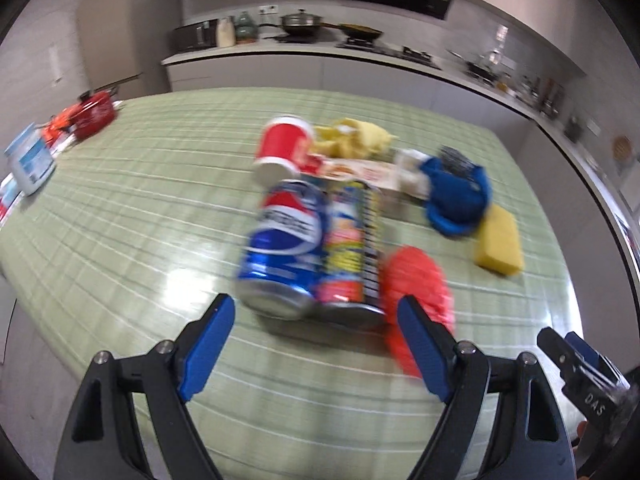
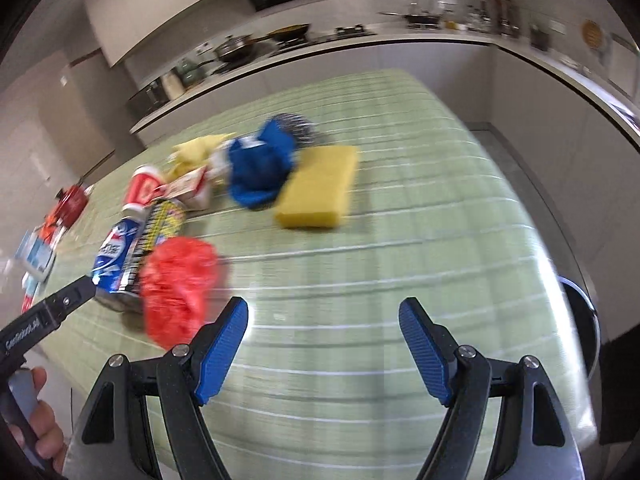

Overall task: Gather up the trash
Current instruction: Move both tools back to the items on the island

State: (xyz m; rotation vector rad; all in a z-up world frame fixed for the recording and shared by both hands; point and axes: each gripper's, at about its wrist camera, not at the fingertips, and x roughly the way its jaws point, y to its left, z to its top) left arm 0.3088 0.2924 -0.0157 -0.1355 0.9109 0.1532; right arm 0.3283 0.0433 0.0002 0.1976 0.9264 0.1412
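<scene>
Trash, the cans [image 1: 304,248] and red bag [image 2: 180,284], lies uncollected mid-frame on the worktop [image 2: 400,280]; both grippers' fingers [image 1: 208,344] stand wide, empty.

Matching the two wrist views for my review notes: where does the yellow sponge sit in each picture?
Left wrist view: the yellow sponge lies at the right, just below the blue cloth.
Right wrist view: the yellow sponge lies above centre, right of the blue cloth, touching it.
Shared landmark: the red crumpled bag beside the lying cans.
</scene>
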